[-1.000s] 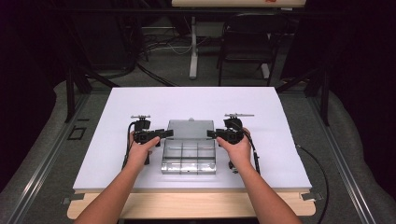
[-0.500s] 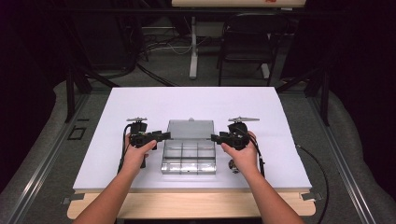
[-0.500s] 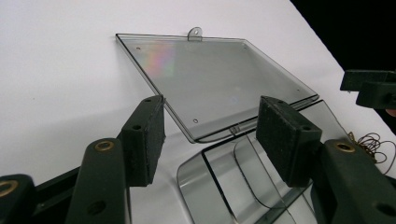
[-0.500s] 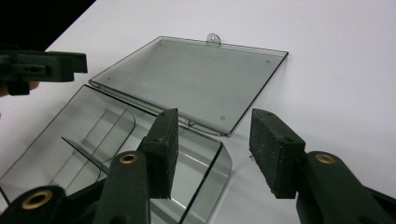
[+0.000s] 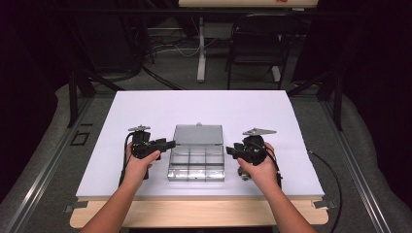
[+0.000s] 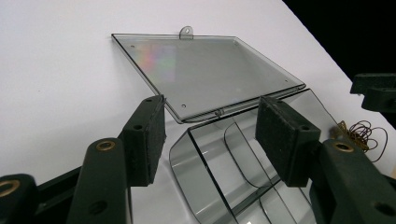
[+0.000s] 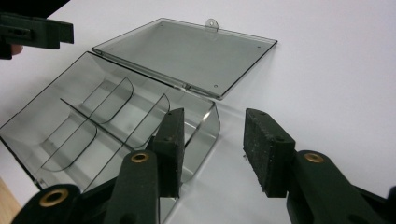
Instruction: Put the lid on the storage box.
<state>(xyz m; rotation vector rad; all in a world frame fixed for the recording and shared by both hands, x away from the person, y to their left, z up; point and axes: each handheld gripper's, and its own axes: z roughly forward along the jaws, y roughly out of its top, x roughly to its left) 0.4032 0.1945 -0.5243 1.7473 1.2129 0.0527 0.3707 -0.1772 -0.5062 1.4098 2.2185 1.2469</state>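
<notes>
Tongs (image 5: 170,144) flank clear compartment box (image 5: 196,165), lid (image 5: 198,135) flat open.

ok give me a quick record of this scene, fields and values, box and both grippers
surface: white table
box: clear plastic compartment box, between the two grippers
lid: lid open, lying flat on the table behind the box
contents: compartments look empty
left gripper: left gripper beside the box's left end, jaws apart, nothing held
right gripper: right gripper beside the box's right end, jaws just been closing, nothing between them
extra: small coil of thin wire on the table by the box's right end
</notes>
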